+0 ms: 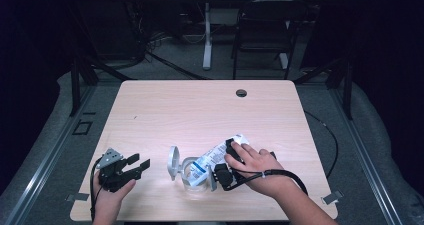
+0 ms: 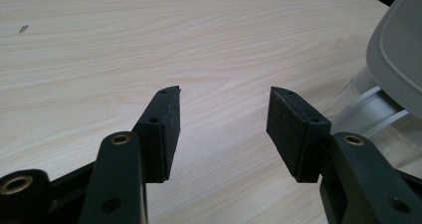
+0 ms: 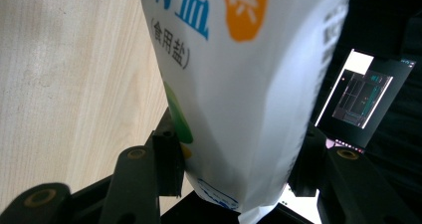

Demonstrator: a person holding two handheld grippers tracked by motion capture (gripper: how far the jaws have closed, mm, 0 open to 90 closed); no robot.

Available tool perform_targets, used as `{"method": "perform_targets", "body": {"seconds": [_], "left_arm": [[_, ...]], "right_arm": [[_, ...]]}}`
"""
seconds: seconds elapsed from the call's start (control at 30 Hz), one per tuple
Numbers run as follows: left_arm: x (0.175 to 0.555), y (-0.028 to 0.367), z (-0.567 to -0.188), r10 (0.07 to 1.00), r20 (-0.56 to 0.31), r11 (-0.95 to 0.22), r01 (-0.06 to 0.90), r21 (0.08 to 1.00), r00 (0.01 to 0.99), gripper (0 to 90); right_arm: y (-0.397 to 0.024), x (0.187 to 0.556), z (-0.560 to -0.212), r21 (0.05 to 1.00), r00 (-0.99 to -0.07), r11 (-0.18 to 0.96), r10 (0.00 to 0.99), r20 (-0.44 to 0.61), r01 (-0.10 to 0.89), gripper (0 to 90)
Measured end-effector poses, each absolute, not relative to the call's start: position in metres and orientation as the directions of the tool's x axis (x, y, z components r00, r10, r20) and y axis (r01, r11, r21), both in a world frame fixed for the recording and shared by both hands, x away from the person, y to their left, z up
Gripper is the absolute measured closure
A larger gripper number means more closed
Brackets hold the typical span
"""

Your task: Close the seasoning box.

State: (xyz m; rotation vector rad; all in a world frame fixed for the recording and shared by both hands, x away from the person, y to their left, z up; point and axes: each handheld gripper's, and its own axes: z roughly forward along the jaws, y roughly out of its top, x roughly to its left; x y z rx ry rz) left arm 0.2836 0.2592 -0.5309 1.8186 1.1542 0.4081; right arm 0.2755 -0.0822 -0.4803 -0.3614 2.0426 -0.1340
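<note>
two grippers work at the near end of a pale wooden table (image 1: 200, 105), and everything here is placed by the clear plastic jar (image 1: 195, 177) that stands close to the near edge. to the jar's left, well apart from it, the left gripper (image 1: 141, 167) rests low over the wood in the person's left hand (image 1: 111, 197), its jaws spread wide with nothing but bare tabletop between them; in the left gripper view (image 2: 224, 127) the jar's clear rim (image 2: 370, 122) and its grey flip lid (image 2: 398, 59) sit just beyond the right-hand jaw. that lid (image 1: 173, 162) stands open on the jar's left side. to the jar's right, the right hand (image 1: 257, 167) holds the right gripper (image 1: 223, 166), whose jaws clamp the bottom end of a white salt bag (image 1: 216, 156) with blue print; the right gripper view (image 3: 234, 174) shows both pads pressing the bag's (image 3: 239, 84) sides. the bag lies tilted, its lower end at the jar's mouth and its other end raised away to the right. farther off, past the jar, a round cable hole (image 1: 241, 92) marks the table's far edge, and a dark chair (image 1: 265, 30) stands on the floor beyond.
</note>
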Motion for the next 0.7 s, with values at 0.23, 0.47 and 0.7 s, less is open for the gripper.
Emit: {"method": "perform_targets", "body": {"seconds": [0.23, 0.47, 0.7], "left_arm": [[0.2836, 0.2592, -0.531, 0.842, -0.184, -0.145, 0.541, 0.828, 0.507, 47.6], [0.2836, 0.2591, -0.531, 0.842, -0.183, -0.145, 0.54, 0.829, 0.507, 47.6], [0.2834, 0.2587, -0.5311, 0.844, -0.182, -0.141, 0.537, 0.832, 0.505, 47.6]], "right_arm": [[-0.082, 0.2752, -0.4801, -0.249, -0.439, 0.948, -0.313, -0.842, -0.198, 52.0], [-0.0814, 0.2746, -0.4789, -0.259, -0.438, 0.946, -0.32, -0.84, -0.194, 52.1], [-0.0811, 0.2741, -0.4785, -0.265, -0.435, 0.945, -0.324, -0.84, -0.191, 52.2]]}}
